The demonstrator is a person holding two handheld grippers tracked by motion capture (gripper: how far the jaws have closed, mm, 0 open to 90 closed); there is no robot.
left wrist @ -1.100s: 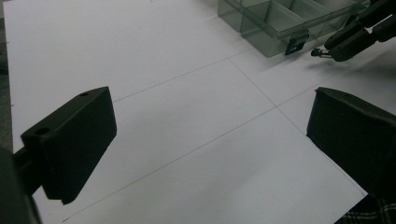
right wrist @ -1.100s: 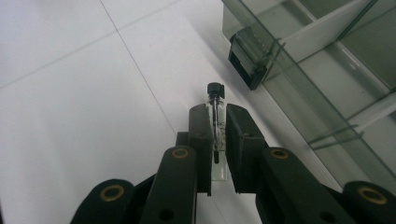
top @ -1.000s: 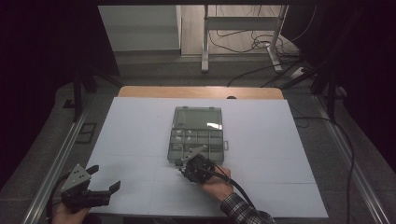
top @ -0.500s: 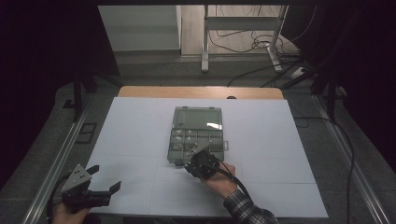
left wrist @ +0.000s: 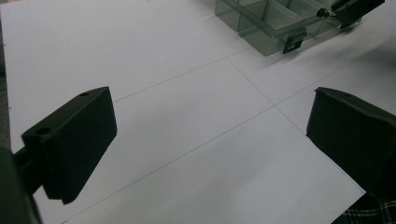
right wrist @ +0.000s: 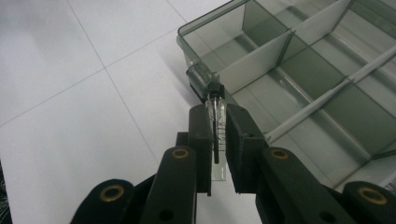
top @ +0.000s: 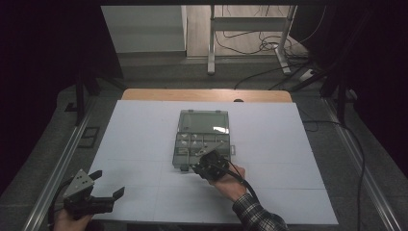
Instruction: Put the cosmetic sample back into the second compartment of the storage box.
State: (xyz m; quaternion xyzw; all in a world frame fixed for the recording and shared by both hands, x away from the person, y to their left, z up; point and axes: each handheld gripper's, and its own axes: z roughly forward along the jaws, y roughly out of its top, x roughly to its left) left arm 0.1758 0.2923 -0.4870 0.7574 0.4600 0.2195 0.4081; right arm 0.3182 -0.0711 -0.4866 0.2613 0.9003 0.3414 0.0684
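While the right gripper (right wrist: 217, 140) pinches a small clear glass-like tube (right wrist: 215, 112) between its jaws, just short of the compartment box (right wrist: 299, 70) ahead, the piece looks light, slick and breakable, best held mid-body. Well off, the left gripper (top: 96, 192) hangs agape over the table (top: 144, 130).

The box (right wrist: 299, 84) is seen to be of clear, smoke-tinted plastic, smooth and glossy, its dividers included; the sheet (top: 144, 130) under it looks like matt white paper, ruled with thin lines; a wooden edge (top: 207, 95) is shown beyond it; the right gripper (right wrist: 217, 135) is of matt black plastic with brass-coloured eyelets; a small clear, glassy piece (right wrist: 215, 109) is pinched between its jaws; the sleeve (top: 257, 217) is checked cloth.
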